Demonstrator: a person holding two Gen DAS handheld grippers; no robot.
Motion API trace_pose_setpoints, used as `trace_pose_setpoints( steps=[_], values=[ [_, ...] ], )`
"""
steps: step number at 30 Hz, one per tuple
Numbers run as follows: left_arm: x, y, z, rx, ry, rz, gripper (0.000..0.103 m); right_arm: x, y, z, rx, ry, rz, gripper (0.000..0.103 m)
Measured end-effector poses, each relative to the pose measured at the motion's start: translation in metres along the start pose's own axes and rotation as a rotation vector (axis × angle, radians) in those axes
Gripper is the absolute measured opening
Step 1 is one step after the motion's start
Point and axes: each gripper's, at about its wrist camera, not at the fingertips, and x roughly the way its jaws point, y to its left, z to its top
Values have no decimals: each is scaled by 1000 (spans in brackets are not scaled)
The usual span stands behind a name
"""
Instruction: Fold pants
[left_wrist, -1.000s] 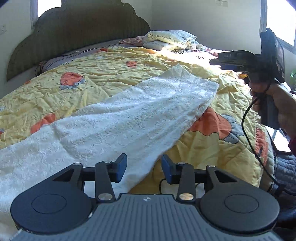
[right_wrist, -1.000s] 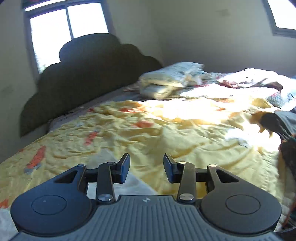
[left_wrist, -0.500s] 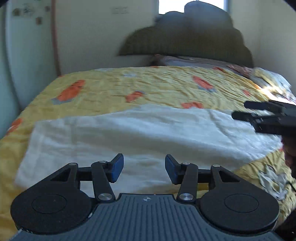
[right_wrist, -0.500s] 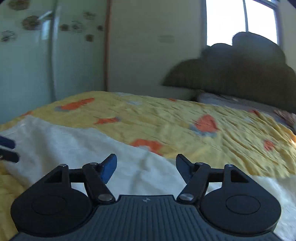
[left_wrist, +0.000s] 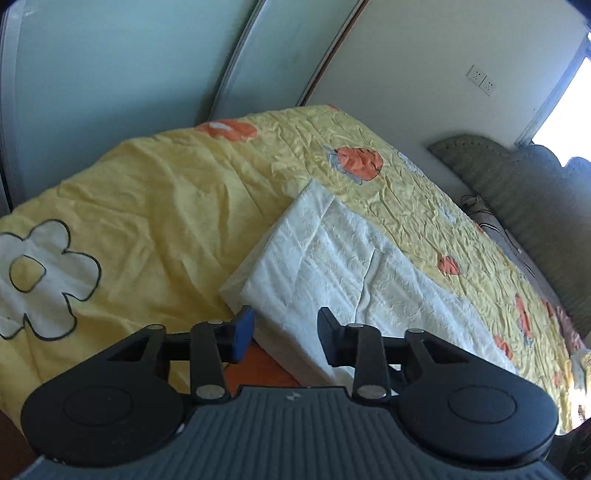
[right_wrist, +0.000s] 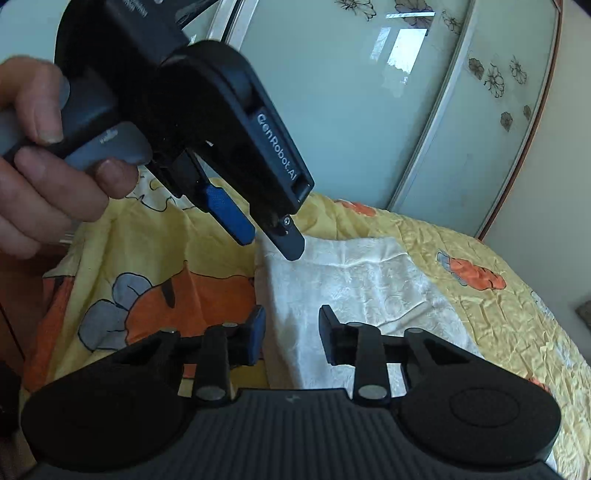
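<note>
White pants (left_wrist: 332, 266) lie flat on yellow quilt (left_wrist: 155, 206), just ahead of left gripper (left_wrist: 286, 334) and right gripper (right_wrist: 291, 334); both jaws closing, nothing grasped, fabric edge showing between them.

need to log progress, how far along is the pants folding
Done: the white pants lie flat on the yellow quilt as one long strip, legs apparently stacked. In hand: both grippers are at one end, the left gripper and the right gripper each with jaws closing around the near edge, not yet pinching. Left: lifting that end and folding it across the length.
</note>
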Motion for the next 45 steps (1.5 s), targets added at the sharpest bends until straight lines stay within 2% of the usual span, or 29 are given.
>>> trace_pose_setpoints(
  steps=[2,4,5,8,11,15,18,19,20,21,23,25,26,29,31,32,34,35,37,39,41,43,45],
  values=[
    [8,6,1,-47,32,-18,37,11,2,-1,-14,29,7,19],
    [14,12,-4,-109,51,-42,26,16,2,-4,-15,45,17,15],
    [16,14,-4,-122,48,-37,8,17,3,-6,-20,44,14,12],
    [14,15,-4,-131,3,-36,8,22,2,-2,-18,45,19,11],
    [11,12,-1,-106,-52,-2,8,27,-5,5,44,21,59,11],
    [20,4,-4,-28,-19,79,8,35,-5,8,78,49,78,11],
    [16,0,-7,35,-41,96,10,2,-22,1,193,14,108,11],
    [15,0,-6,40,-40,111,22,-16,-31,-4,243,-12,92,11],
    [13,-1,-5,41,-43,134,28,-37,-41,-12,287,-26,58,11],
    [9,-2,-4,49,-50,152,39,-58,-52,-23,325,-31,3,11],
    [-2,-8,-2,74,-90,206,38,-94,-78,-52,404,-6,-117,11],
    [-15,-26,-2,150,-158,261,38,-125,-110,-90,518,58,-244,12],
    [-19,-36,-2,187,-176,264,38,-139,-130,-112,590,90,-291,12],
    [-16,-74,-4,296,-166,175,43,-158,-182,-169,761,190,-342,12],
    [-3,-106,-15,367,-132,108,49,-152,-212,-200,827,254,-366,11],
    [5,-123,-22,405,-112,69,49,-152,-225,-219,855,240,-394,11],
    [19,-159,-40,497,-77,-5,50,-161,-242,-235,1000,162,-354,11],
    [25,-175,-51,542,-60,-32,50,-173,-241,-235,1024,138,-383,12],
    [35,-203,-71,626,-27,-94,52,-189,-229,-224,939,150,-452,12],
    [45,-226,-92,694,10,-151,54,-205,-219,-225,906,174,-455,12],
    [55,-243,-110,744,48,-193,56,-220,-218,-239,933,204,-470,12],
    [65,-258,-127,777,83,-217,56,-234,-224,-265,979,245,-548,11],
    [72,-270,-140,801,114,-229,56,-259,-235,-291,1084,181,-617,11]
  ],
)
